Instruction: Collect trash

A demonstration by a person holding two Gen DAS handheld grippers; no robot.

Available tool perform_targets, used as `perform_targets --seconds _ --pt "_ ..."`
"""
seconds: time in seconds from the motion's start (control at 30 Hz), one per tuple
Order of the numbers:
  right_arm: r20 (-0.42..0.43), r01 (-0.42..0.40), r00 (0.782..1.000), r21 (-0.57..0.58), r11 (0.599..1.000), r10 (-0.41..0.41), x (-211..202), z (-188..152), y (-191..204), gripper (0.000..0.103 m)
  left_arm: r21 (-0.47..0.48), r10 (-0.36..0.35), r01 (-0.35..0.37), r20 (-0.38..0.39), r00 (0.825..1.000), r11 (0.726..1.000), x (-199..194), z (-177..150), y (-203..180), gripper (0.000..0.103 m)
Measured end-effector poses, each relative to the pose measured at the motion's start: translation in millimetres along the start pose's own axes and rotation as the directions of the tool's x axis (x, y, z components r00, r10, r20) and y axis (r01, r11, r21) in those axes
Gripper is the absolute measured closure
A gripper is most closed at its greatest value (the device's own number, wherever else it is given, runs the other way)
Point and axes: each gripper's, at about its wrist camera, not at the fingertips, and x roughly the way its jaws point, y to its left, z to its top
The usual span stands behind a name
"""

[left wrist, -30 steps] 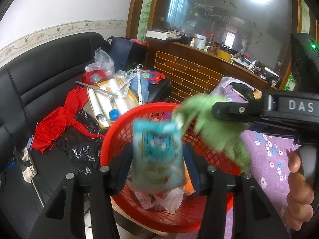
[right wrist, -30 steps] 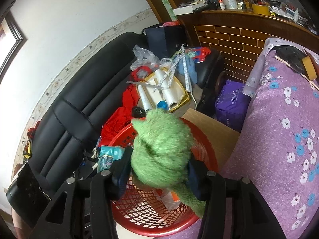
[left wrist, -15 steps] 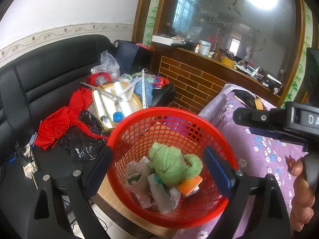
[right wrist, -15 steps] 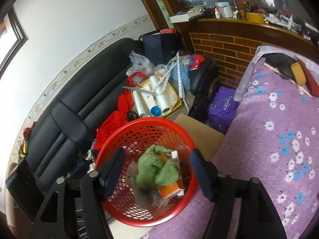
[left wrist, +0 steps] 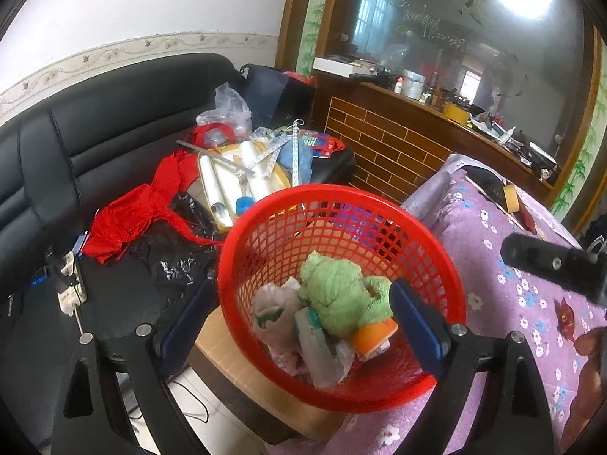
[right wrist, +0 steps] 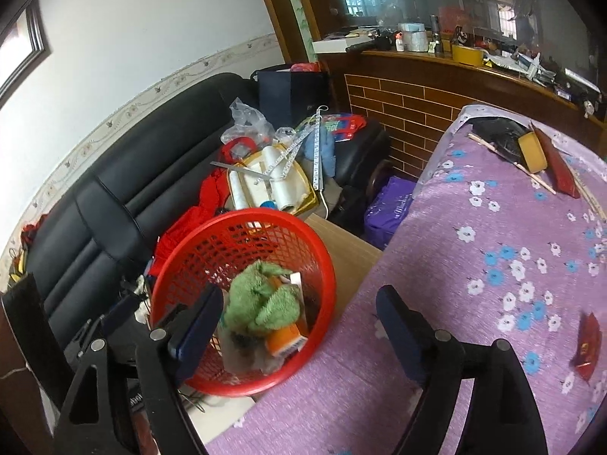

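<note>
Presently, findings as follows.
Change: a second ago the left tongs (left wrist: 299, 322) clamped a teal packet and the right tongs (right wrist: 299, 326) a green cloth; both jaws have just been opening and now stand apart with nothing between them.
Trash location: green cloth (left wrist: 343, 297) and packet now lie in the red basket (left wrist: 265, 223), directly ahead of the left tongs, ahead and left of the right tongs.
Task meaning: judged one deposit complete; both tongs free for the next pickup.
Basket: round, rigid plastic lattice, smooth rim.
Cloth: fluffy terry, crumpled into a lump.
Other contents: crinkled plastic wrappers (left wrist: 271, 305), an orange carton (left wrist: 373, 335), boxy.
Surface right of the tongs: purple floral cloth (right wrist: 493, 250), soft, a red scrap (right wrist: 586, 345) on it.
Behind basket: black leather sofa (left wrist: 95, 132), glossy, cluttered.
</note>
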Motion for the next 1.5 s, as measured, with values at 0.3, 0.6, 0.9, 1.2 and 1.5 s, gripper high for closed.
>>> perform_targets --seconds 0.3,0.6,0.9,1.2,1.5 --pt "0.004 0.041 0.999 -0.014 0.999 -0.041 -22.3 -19.6 -1.0 0.016 -0.008 0.027 -0.027 -0.004 1.0 1.0 -13.4 -7.2 -3.9 0.01" --pt "0.035 0.094 0.995 -0.03 0.995 -0.093 -57.4 -50.7 -9.8 0.016 0.033 0.094 -0.095 0.037 0.995 0.995 -45.7 -27.0 -19.8 0.01" --pt "0.101 0.15 0.984 -0.048 0.988 -0.144 -111.6 -99.8 -21.2 0.011 0.081 0.118 -0.126 0.105 0.988 0.989 -94.2 -53.4 -50.5 0.01" --pt "0.192 0.265 0.948 -0.042 0.963 -0.252 -175.2 -173.9 -28.4 0.007 0.105 0.091 -0.113 0.191 0.977 0.988 -144.9 -77.3 -78.5 0.01" --pt "0.3 0.331 0.894 0.057 0.942 -0.332 -243.7 -212.6 -26.3 0.0 0.155 -0.017 -0.021 0.236 0.972 0.988 -181.2 -113.3 -98.3 0.01"
